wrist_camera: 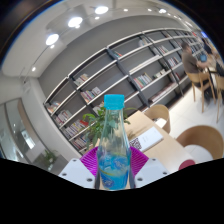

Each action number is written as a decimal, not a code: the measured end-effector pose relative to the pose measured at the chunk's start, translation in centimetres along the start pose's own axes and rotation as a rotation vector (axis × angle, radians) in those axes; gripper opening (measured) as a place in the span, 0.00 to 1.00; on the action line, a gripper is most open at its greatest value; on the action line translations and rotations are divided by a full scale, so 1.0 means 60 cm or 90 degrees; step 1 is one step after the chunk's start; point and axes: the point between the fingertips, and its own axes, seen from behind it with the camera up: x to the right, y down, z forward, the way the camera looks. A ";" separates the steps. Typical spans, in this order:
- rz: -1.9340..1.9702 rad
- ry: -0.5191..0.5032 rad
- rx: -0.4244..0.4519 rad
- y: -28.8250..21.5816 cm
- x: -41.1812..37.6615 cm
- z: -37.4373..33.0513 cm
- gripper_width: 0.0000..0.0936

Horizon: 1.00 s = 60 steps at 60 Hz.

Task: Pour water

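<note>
A clear plastic water bottle (113,150) with a blue cap and a blue label stands upright between my gripper's (113,167) two fingers. Both magenta pads (88,162) press against its sides, so the gripper is shut on it. The bottle is held up in the air, tilted a little, well above the tables below. The bottle's base is hidden behind the gripper body. No cup or other vessel shows.
Long bookshelves (120,75) line the far wall. A green potted plant (100,125) stands behind the bottle. Wooden tables (165,150) and chairs (210,140) are to the right. Ceiling lights (75,20) are overhead.
</note>
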 end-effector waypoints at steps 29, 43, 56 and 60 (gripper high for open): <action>-0.387 0.132 -0.038 0.005 0.318 0.009 0.44; -0.380 0.173 -0.081 0.012 0.362 0.003 0.44; -0.372 0.182 -0.070 0.057 0.403 0.007 0.46; -0.375 0.177 -0.065 0.060 0.403 0.000 0.49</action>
